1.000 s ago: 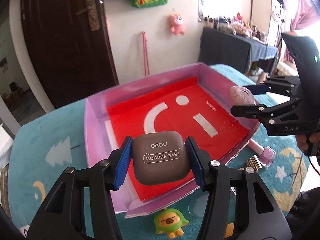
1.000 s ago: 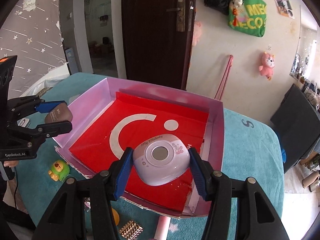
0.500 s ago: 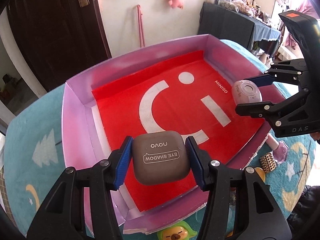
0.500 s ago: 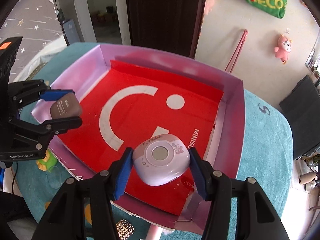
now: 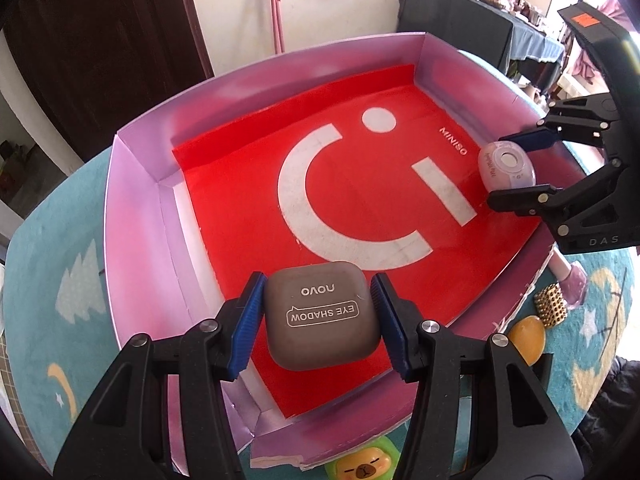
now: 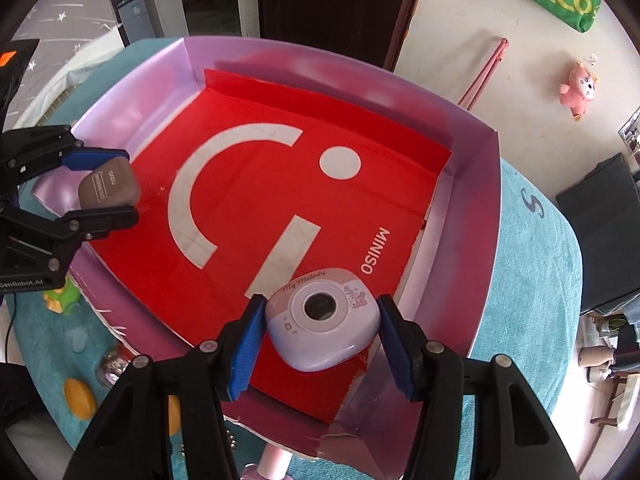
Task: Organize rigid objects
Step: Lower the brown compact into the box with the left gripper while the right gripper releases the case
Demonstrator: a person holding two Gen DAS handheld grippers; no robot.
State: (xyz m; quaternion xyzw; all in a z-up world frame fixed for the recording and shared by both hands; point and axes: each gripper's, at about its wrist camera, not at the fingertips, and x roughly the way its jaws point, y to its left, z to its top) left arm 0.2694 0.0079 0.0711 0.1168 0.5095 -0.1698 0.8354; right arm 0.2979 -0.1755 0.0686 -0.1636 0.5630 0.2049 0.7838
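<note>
teal tablecloth (image 5: pixel 48 264) under a pink box (image 5: pixel 132 240) with a red miniso liner (image 5: pixel 360 184), dark door behind.

left wrist view: my left gripper (image 5: pixel 318 322) is clamped on the brown eye shadow case (image 5: pixel 320 316), held over the near left part of the liner. across the box at right, my right gripper (image 5: pixel 516 166) pinches the lilac compact (image 5: pixel 506 166) by the right wall. outside the near right rim: a nail polish bottle (image 5: pixel 572 280), a gold studded piece (image 5: pixel 552 305), a yellow oval (image 5: pixel 526 334). green toy (image 5: pixel 362 466) at the near edge.

right wrist view: only here the compact's top reads "my melody", and it sits over the near right corner. whether either item touches the liner i cannot tell.

step, i judge: placing both in the box. next: lower, then loosen each grip, keeping them apart.
</note>
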